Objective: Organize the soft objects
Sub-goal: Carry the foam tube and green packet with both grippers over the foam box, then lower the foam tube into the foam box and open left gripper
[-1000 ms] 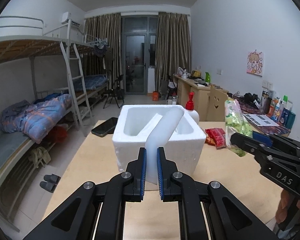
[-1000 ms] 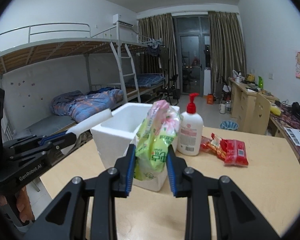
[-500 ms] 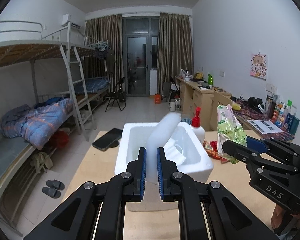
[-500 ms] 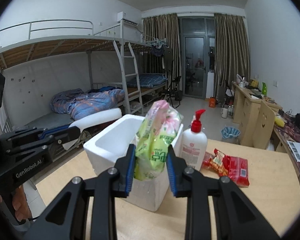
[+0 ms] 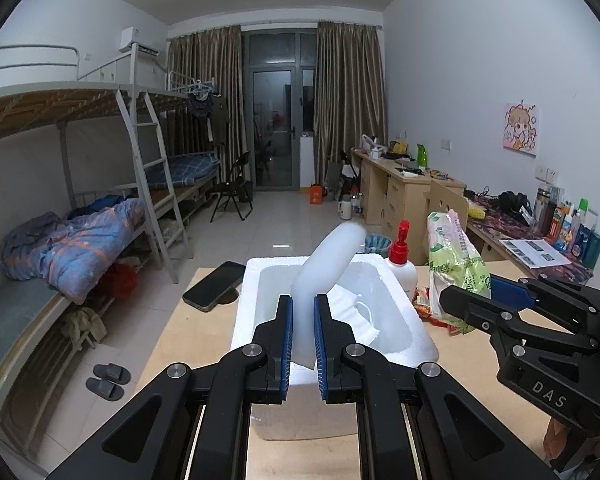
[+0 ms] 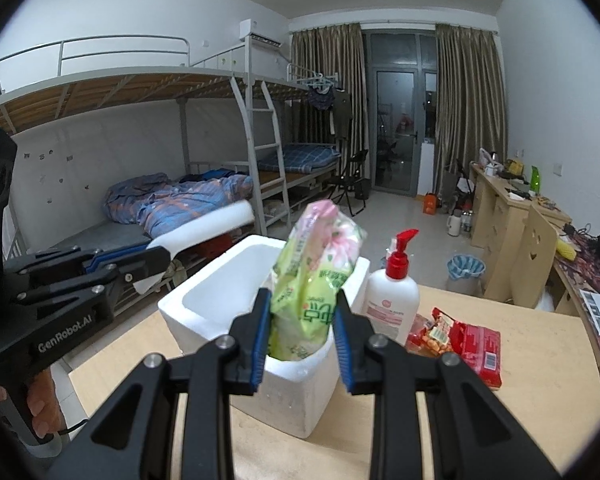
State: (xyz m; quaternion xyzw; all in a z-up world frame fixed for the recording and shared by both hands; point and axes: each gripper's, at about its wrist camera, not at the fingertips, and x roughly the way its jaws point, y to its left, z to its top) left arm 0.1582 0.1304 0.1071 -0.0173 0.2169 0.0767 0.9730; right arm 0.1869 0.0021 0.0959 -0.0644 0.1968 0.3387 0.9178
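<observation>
My left gripper (image 5: 302,338) is shut on a white foam strip (image 5: 326,268) and holds it above the white styrofoam box (image 5: 418,336). A white face mask (image 5: 356,314) lies inside the box. My right gripper (image 6: 302,338) is shut on a green and pink soft packet (image 6: 314,280), held over the box's near right corner (image 6: 300,384). The packet also shows in the left wrist view (image 5: 454,268), to the right of the box. The left gripper and foam strip (image 6: 204,232) show at the left of the right wrist view.
A lotion pump bottle (image 6: 392,292) stands just right of the box. A red snack packet (image 6: 466,344) lies on the wooden table (image 6: 540,380). A black phone (image 5: 214,286) lies at the table's far left. Bunk beds stand left, desks right.
Both grippers have risen with their loads, so I look down into the box more. The foam strip now sits over the box opening and the mask inside has come into view.
</observation>
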